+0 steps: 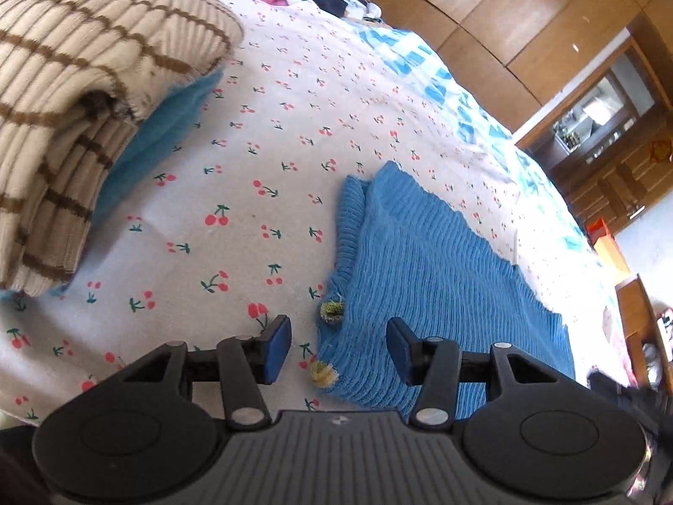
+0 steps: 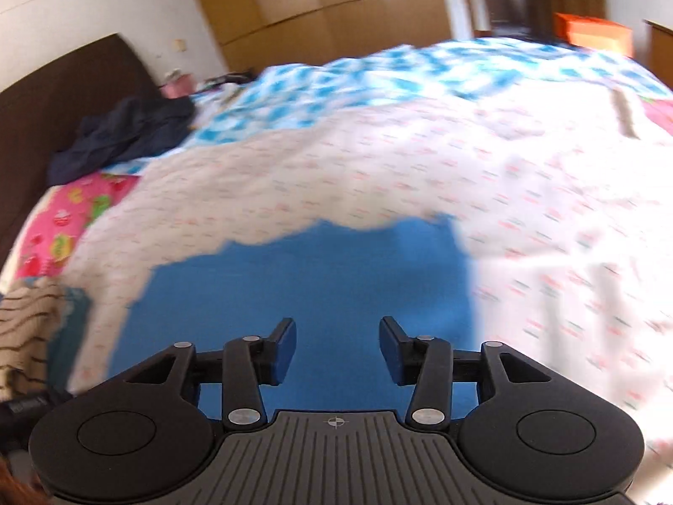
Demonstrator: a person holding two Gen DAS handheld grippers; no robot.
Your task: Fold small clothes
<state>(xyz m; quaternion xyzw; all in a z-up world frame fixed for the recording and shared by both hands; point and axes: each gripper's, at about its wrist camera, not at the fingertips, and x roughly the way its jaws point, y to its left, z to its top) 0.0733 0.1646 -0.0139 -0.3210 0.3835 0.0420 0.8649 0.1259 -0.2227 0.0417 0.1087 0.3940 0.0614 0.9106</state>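
On the cherry-print sheet (image 1: 252, 134) lies a blue knit garment (image 1: 429, 261), both jaws empty.

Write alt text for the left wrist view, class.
An open left gripper hovers over the edge of a blue knit garment lying on a cherry-print bedsheet. A folded striped sweater sits on the left.

In the left wrist view you have open cherry-print bedsheet (image 1: 260, 134) across the frame's middle, running to the upper centre. A stack of folded beige brown-striped knitwear (image 1: 71, 97) over a teal cloth (image 1: 168, 126) blocks the upper left. The flat blue knitted garment (image 1: 425, 261) fills the lower right. A dark crumpled garment (image 2: 126, 134) bars the right wrist view's upper left.
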